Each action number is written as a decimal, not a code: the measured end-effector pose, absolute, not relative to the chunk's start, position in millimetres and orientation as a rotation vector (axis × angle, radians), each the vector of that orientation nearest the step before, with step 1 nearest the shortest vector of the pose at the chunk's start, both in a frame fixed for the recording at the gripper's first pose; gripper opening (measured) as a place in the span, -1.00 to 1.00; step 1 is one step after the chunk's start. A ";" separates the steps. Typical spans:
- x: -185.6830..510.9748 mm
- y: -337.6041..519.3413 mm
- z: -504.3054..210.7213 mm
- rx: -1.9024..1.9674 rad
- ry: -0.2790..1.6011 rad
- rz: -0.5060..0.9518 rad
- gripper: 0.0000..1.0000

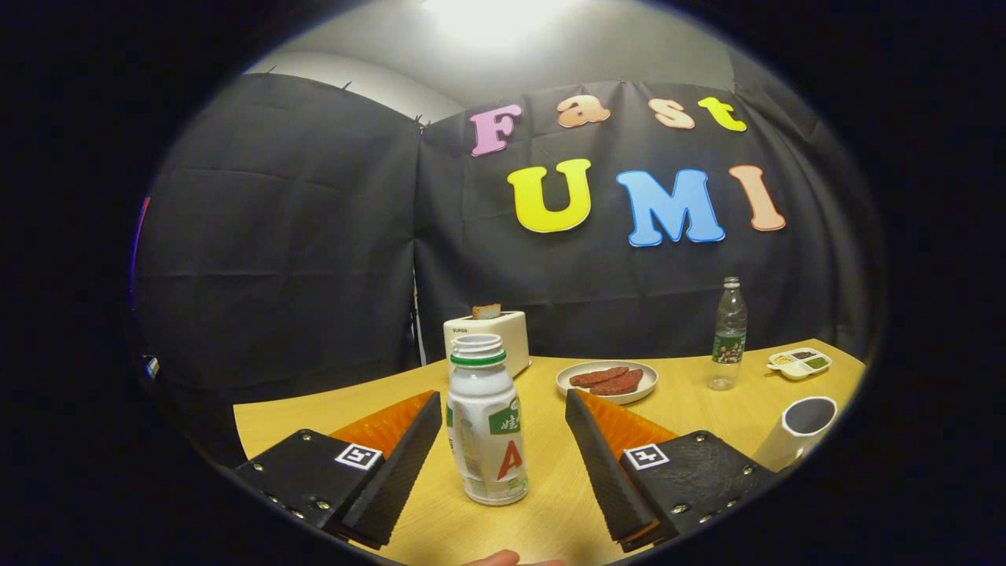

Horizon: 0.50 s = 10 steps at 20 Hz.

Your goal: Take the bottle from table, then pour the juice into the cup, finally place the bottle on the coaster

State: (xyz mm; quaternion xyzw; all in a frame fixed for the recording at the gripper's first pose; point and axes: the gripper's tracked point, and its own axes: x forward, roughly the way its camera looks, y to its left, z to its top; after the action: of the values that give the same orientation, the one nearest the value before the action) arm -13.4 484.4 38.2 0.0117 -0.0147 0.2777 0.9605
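Observation:
A small white juice bottle (486, 424) with a green neck ring and no cap stands upright on the wooden table (692, 409). It sits between the two fingers of my gripper (503, 409), which is open; a gap shows on each side of the bottle, so neither finger touches it. A white cup (800, 431) stands to the right, beyond the right finger. A fingertip of a person's hand (503, 558) peeks in at the near edge.
Beyond the fingers stand a white toaster (497, 336) with a slice of bread in it, a plate (607, 380) with reddish sausages, a clear water bottle (728, 334) and a small divided sauce dish (800, 362). The table's left edge lies just past the left finger.

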 end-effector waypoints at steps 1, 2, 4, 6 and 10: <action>-8.7 488.8 32.7 0.023 -0.017 0.568 0.93; -4.2 494.7 26.2 0.028 -0.007 0.578 0.93; 3.6 504.6 17.9 0.054 0.016 0.597 0.93; 13.1 507.5 10.5 0.068 0.036 0.595 0.93; 20.2 511.7 4.3 0.070 0.057 0.603 0.53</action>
State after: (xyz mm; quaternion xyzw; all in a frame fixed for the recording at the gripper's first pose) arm 20.2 511.7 4.3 0.0343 0.0282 0.2967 0.9539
